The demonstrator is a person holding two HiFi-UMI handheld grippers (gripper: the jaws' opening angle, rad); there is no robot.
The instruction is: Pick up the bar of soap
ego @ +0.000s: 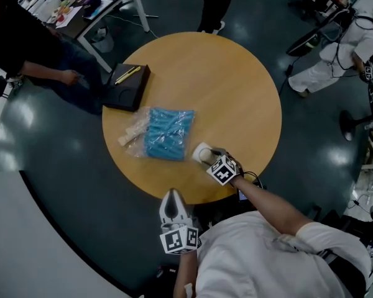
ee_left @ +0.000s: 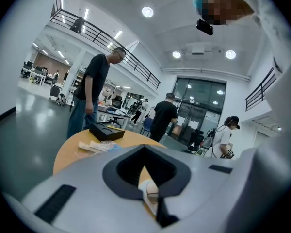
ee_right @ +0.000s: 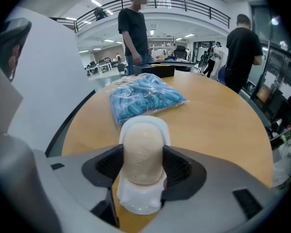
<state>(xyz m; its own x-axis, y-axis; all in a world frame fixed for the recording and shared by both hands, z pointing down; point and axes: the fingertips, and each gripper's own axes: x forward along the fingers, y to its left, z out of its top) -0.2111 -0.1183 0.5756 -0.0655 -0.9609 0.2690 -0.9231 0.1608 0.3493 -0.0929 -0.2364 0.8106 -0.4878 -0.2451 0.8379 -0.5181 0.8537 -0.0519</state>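
Observation:
The cream bar of soap (ee_right: 143, 152) lies in a white dish (ee_right: 140, 204) near the front edge of the round wooden table (ego: 236, 92). My right gripper (ee_right: 143, 166) reaches over the dish, its dark pads against both long sides of the soap. In the head view the soap (ego: 206, 154) peeks out just ahead of the right gripper (ego: 212, 156). My left gripper (ego: 171, 195) hangs off the table's near edge, jaws together and holding nothing. Through its jaws, the left gripper view shows the dish (ee_left: 148, 191).
A clear bag of blue items (ego: 168, 132) lies just beyond the dish, with a small pale packet (ego: 129, 135) at its left. A black box (ego: 125, 87) with a yellow pen sits at the table's far left. People stand around the table.

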